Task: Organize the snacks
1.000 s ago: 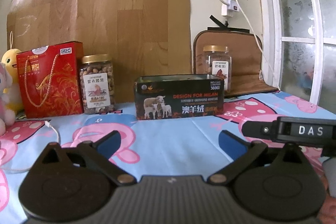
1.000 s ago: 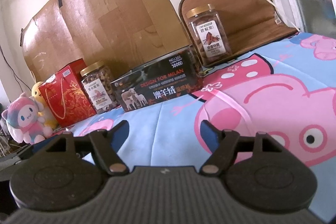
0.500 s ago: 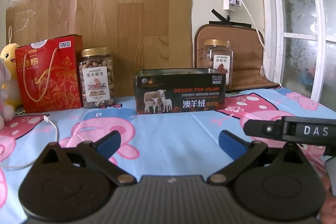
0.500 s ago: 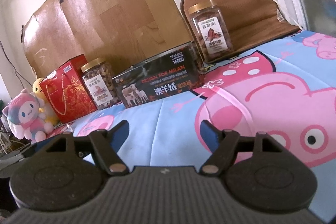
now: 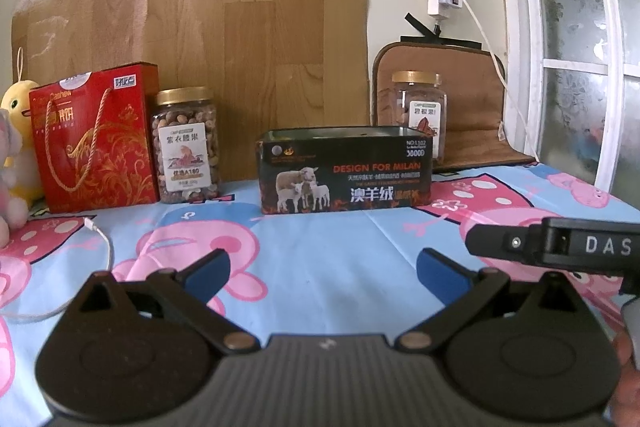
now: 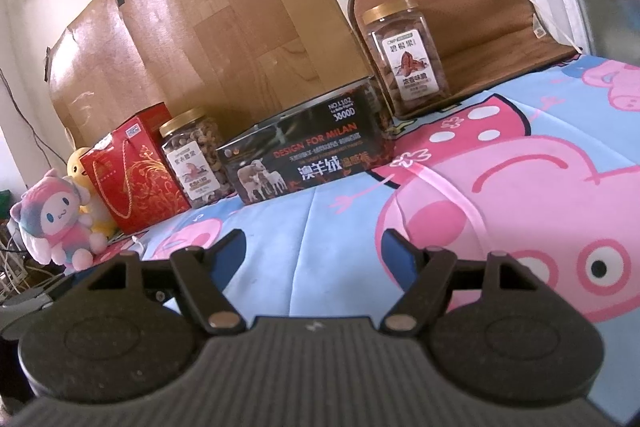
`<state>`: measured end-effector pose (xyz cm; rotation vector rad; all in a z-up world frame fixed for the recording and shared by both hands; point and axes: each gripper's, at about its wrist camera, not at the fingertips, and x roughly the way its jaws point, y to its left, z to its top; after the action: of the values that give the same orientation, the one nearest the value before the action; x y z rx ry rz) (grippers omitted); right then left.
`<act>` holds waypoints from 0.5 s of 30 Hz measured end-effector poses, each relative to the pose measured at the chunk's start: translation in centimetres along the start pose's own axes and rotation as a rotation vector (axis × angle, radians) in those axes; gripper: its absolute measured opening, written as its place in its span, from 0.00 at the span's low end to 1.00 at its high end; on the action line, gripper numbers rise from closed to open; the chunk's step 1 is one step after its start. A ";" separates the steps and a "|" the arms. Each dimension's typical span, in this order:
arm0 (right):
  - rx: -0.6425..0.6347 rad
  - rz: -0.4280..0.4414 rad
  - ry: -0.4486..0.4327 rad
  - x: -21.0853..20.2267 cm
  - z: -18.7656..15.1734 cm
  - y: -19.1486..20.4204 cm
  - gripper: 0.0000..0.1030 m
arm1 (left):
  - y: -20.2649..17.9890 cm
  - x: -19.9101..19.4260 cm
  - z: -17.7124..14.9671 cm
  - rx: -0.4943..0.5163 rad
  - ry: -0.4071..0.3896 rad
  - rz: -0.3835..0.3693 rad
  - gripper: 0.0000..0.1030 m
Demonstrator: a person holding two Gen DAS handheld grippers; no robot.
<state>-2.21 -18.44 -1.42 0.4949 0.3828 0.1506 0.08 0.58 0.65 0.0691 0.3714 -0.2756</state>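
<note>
Along the back wall stand a red gift box (image 5: pixel 96 135) (image 6: pixel 134 167), a gold-lidded jar of nuts (image 5: pixel 186 147) (image 6: pixel 196 159), an open black tin with sheep on it (image 5: pixel 344 171) (image 6: pixel 304 157), and a second jar (image 5: pixel 420 115) (image 6: pixel 404 55) behind the tin's right end. My left gripper (image 5: pixel 322 269) is open over the cartoon-print cloth, well short of the tin, nothing between its blue pads. My right gripper (image 6: pixel 314 251) is open too, empty, and its black body (image 5: pixel 560 247) shows at the right of the left wrist view.
Plush toys (image 6: pixel 56 223) (image 5: pixel 12 155) sit at the far left. A white cable (image 5: pixel 100 247) lies on the blue cloth (image 5: pixel 320 247). A brown cushion (image 5: pixel 472 107) leans on the wall at the right, by a window (image 5: pixel 580 47). A wood-print board (image 5: pixel 200 27) backs the snacks.
Both views wobble slightly; the scene sits a little lower in the left wrist view than a second ago. Nothing was taken or let go.
</note>
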 end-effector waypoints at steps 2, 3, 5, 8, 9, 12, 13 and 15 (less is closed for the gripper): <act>0.000 0.001 0.001 0.0 0.0 0.0 0.74 | 0.0 -0.1 0.0 -0.001 -0.002 -0.011 1.00; 0.000 0.002 0.001 0.0 0.0 0.0 0.74 | 0.0 -0.1 -0.1 -0.001 -0.004 -0.013 1.00; 0.000 0.003 0.001 0.0 0.0 0.0 0.74 | 0.1 -0.2 -0.1 -0.003 -0.005 -0.016 1.00; 0.000 0.002 -0.001 0.0 0.0 0.0 0.74 | 0.1 -0.1 0.0 -0.008 0.004 -0.011 1.00; -0.001 0.003 0.000 0.0 0.0 0.0 0.74 | 0.2 0.0 0.0 -0.010 0.008 -0.010 1.00; 0.000 0.002 -0.003 0.0 0.0 0.0 0.74 | 0.3 0.2 0.1 -0.015 0.016 -0.014 1.00; 0.000 0.004 -0.004 0.0 0.0 0.0 0.74 | 0.3 0.2 0.1 -0.016 0.016 -0.015 1.00; 0.002 0.005 -0.006 0.0 0.1 0.1 0.74 | 0.3 0.1 0.1 -0.020 0.016 -0.015 1.00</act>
<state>-2.18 -18.42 -1.35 0.4977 0.3759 0.1535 0.33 0.85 0.65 0.0489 0.3902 -0.2865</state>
